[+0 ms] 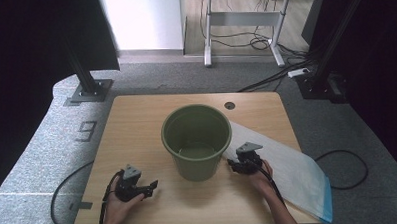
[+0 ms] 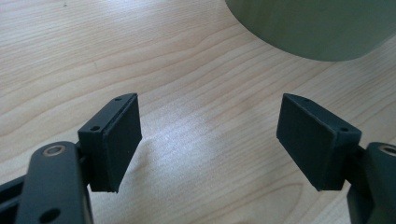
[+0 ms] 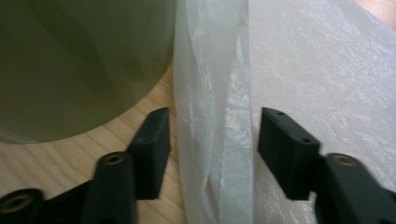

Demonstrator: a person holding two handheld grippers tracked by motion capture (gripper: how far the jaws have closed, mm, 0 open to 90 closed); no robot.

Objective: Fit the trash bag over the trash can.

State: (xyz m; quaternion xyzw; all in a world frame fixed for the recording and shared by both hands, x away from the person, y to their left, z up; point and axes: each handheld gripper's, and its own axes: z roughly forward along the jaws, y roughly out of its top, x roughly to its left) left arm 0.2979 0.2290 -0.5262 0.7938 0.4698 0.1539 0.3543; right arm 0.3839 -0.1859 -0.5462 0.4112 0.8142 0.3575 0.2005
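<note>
1. While both hands sit low at the near edge in the high view, the work splits: right gripper (image 1: 234, 164) is at the edge of the translucent plastic bag (image 1: 288, 164), left gripper (image 1: 150, 187) rests apart on the bare wooden table (image 1: 136, 119). Green bucket (image 1: 196, 140) stands upright mid-table, empty as far as visible. Bag lies flat to the bucket's right, one end tucked against or under its base, far corner hanging past the table edge. Judgement: bag is meant to line the bucket, so the right side goes first for the near edge.

2. Left gripper view: left gripper (image 2: 209, 140) has its jaws spread wide with nothing between them, only wood grain below. Bucket wall (image 2: 317, 28) shows at top right, near but not touching. Judgement: parked on standby, aimed toward the bucket to steady it or take a second bag edge.

3. Right gripper view: right gripper (image 3: 214, 144) has its jaws parted on either side of a raised fold of the bag (image 3: 219, 116); pads (image 3: 154, 140) are not yet touching the film. Bucket (image 3: 79, 60) sits just left of the fold. Judgement: lined up to pinch, not yet a grip.

4. Bag look: thin, milky, crinkled film; creased into a standing ridge at the jaws, flat beyond. Blue tint at the far corner in the high view. Likely limp and slippery, so it needs a firm pinch.
</note>
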